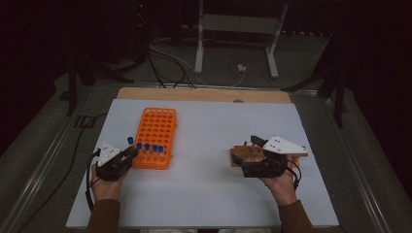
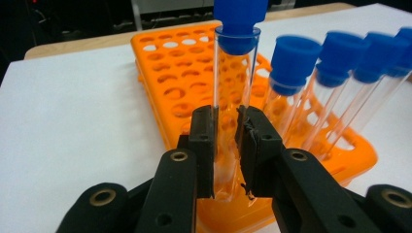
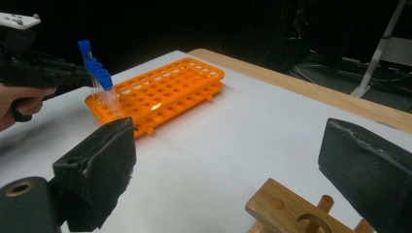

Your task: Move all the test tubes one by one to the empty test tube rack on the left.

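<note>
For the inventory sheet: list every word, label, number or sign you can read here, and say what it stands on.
None can be read.
orange rack: no print or well numbers show.
blue-capped tubes: caps and glass are plain, also on the tube clamped in the left gripper.
wooden stand and white table sheet: bare.

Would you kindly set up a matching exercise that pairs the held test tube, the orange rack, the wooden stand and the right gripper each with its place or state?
Things:
1. held test tube
2. orange rack
3. wooden stand
4. right gripper

Places or states:
A. jaws wide apart, nothing between the pads
B. clamped upright in the left gripper
C. lying on the white sheet with capped tubes in its near row
D. just below the right gripper's open jaws

Pairs: 1-B, 2-C, 3-D, 4-A
</note>
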Available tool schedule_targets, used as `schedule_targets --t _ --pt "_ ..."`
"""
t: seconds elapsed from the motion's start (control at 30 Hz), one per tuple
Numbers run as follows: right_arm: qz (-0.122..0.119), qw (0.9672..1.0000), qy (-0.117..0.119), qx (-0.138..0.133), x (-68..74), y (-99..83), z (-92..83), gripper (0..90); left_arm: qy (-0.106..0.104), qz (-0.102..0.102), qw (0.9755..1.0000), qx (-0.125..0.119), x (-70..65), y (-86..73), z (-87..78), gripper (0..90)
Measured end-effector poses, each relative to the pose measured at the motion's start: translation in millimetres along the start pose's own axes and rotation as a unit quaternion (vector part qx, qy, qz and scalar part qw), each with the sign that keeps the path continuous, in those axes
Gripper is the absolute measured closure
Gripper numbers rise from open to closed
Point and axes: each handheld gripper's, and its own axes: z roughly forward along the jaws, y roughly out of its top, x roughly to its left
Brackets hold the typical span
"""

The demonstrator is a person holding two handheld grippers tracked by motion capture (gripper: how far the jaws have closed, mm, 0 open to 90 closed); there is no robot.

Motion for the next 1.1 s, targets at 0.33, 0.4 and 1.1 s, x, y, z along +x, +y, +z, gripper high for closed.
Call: schedule_targets --t 0.33,0.4,1.1 --pt "0.003 1.0 -0.002 -0.002 -3.6 -1.1 -3.2 7.2 0.004 0.003 0.9998 0.019 -0.6 -5.1 3.6 78.0" --pt "0.003 1.0 -0.003 -0.003 -4.3 -1.5 -3.4 7.2 0.004 0.004 0.9997 0.023 -1.3 -6.1 4.0 78.0" --pt "0.004 1.0 -0.007 0.0 -7.6 -4.0 -2.9 7.4 0.006 0.006 0.9996 0.027 -1.5 -9.7 4.2 78.3"
